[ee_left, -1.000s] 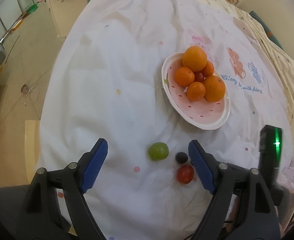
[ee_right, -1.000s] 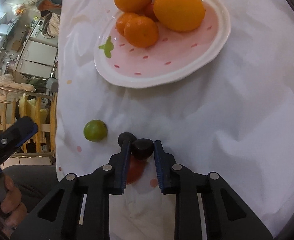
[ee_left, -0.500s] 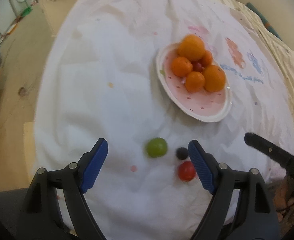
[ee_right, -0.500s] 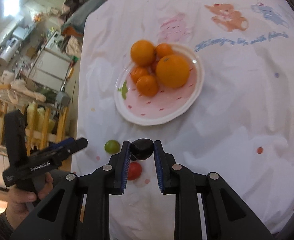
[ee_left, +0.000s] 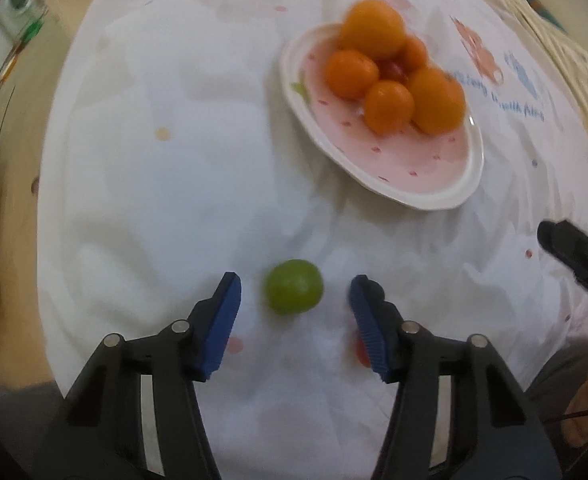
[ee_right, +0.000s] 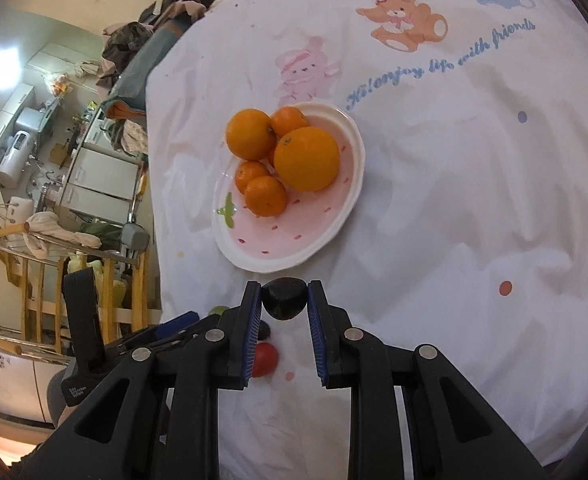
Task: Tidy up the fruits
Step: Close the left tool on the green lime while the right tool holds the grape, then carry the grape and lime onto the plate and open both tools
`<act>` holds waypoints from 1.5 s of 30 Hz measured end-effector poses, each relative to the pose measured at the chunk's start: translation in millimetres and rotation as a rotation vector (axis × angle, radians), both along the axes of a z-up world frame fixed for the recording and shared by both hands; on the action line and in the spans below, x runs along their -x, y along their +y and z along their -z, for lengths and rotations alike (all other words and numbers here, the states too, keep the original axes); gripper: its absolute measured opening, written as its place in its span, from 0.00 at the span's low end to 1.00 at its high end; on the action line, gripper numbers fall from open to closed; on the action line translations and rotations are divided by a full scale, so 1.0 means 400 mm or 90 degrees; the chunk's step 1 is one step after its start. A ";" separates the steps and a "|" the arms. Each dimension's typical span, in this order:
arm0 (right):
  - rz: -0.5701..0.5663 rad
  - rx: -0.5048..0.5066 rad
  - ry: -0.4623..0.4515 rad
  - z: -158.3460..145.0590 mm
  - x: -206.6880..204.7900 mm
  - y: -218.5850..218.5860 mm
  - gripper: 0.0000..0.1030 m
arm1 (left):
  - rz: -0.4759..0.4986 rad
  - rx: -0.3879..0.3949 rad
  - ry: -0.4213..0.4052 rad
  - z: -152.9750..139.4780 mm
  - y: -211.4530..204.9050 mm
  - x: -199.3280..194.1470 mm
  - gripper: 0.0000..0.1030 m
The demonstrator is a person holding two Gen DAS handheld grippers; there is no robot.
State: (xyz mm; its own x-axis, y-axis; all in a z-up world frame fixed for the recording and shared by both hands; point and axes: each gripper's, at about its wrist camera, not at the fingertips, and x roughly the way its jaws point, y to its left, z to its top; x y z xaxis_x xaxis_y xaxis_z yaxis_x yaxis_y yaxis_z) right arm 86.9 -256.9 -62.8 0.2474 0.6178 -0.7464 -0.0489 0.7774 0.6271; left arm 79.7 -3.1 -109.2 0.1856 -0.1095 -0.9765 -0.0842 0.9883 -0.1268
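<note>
A pink-and-white plate (ee_left: 445,168) (ee_right: 325,236) holds several oranges (ee_left: 437,100) (ee_right: 305,160) on the white cloth. My left gripper (ee_left: 294,296) is open, low over the cloth, with a green fruit (ee_left: 293,292) lying between its blue fingers. A red tomato (ee_left: 361,354) (ee_right: 265,359) is mostly hidden behind the left gripper's right finger. My right gripper (ee_right: 285,302) is shut on a dark plum (ee_right: 285,299), held above the cloth just short of the plate's near rim. A second dark fruit (ee_right: 264,330) lies on the cloth below it.
The white printed cloth (ee_right: 453,200) covers a round table whose left edge (ee_left: 50,184) drops to the floor. Furniture and clutter (ee_right: 54,184) stand beyond that edge. The right gripper's tip (ee_left: 569,244) shows at the right of the left wrist view.
My left gripper has moved down and forward so the green fruit now lies between its fingers. My right gripper has lifted higher with the dark plum, away from the plate.
</note>
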 end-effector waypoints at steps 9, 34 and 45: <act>0.001 -0.004 -0.022 -0.018 0.012 -0.017 0.24 | 0.032 -0.054 0.010 0.032 -0.035 -0.020 0.41; 0.007 -0.067 -0.102 -0.104 -0.005 -0.034 0.24 | 0.073 -0.050 -0.195 -0.236 -0.005 -0.002 0.25; 0.005 -0.063 -0.077 -0.055 -0.144 -0.020 0.24 | 0.109 -0.079 -0.197 -0.211 -0.028 -0.131 0.25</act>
State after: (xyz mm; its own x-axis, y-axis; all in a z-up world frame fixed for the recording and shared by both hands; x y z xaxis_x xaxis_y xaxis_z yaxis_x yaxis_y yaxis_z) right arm 144.6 -264.8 -40.6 0.3376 0.6846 -0.6460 -0.1231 0.7126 0.6907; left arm 132.2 -14.2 -24.7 0.4635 -0.0480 -0.8848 0.1067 0.9943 0.0020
